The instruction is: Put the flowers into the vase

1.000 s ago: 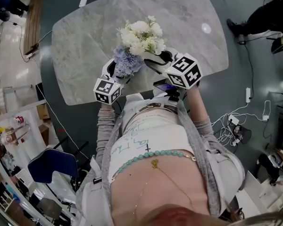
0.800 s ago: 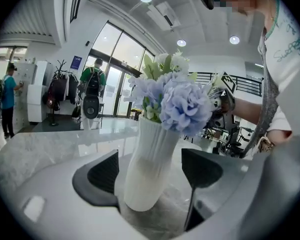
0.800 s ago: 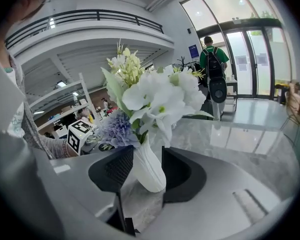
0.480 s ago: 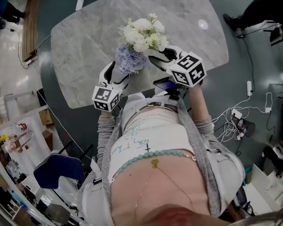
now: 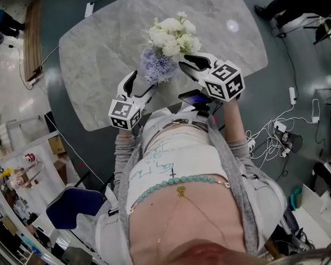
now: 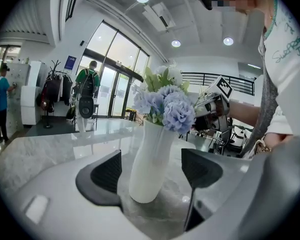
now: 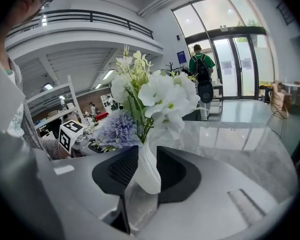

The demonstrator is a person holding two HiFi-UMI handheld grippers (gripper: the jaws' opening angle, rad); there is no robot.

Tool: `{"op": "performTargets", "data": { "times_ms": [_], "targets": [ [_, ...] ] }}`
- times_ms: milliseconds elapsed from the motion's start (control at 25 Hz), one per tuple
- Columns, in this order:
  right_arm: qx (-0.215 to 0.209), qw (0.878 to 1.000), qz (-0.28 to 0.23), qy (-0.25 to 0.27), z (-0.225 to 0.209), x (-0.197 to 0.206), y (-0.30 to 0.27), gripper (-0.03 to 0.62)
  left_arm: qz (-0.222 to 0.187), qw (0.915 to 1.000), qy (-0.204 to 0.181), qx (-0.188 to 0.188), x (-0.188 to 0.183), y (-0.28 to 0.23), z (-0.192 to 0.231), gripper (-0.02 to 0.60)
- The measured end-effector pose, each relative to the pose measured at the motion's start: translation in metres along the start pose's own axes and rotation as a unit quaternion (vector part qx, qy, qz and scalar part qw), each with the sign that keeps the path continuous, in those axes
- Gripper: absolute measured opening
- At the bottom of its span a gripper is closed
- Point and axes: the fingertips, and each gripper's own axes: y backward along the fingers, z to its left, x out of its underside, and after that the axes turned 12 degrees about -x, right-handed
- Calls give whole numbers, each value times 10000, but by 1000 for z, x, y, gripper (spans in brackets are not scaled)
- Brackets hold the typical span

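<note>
Vase (image 6: pixel 150 159) with flowers (image 5: pixel 172 35): left gripper (image 5: pixel 143 81) at 7 o'clock, jaws wide, not touching; right gripper (image 5: pixel 183 63) at 4 o'clock, jaws narrow, grip unclear.

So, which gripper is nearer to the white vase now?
Left. The vase stands untouched between the wide-open jaws of the left gripper. The right gripper faces it from the opposite side, jaws narrowly apart, the vase seemingly just beyond them.

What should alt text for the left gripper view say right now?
A white vase of blue and white flowers stands upright on the marble table, framed between the left gripper's open jaws, untouched. The right gripper hovers beyond the flowers.
</note>
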Motion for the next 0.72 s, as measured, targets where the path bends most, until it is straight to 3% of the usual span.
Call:
{"op": "performTargets", "data": {
  "times_ms": [280,720],
  "targets": [
    [287,9994,-153,-91,4,1,0,123,6,9997,-144,214,-2,6,-1,377],
    [669,9965,-449,-221,7,2,5,90,-64,9986,-333,415,-6,15,1,294]
  ]
}}
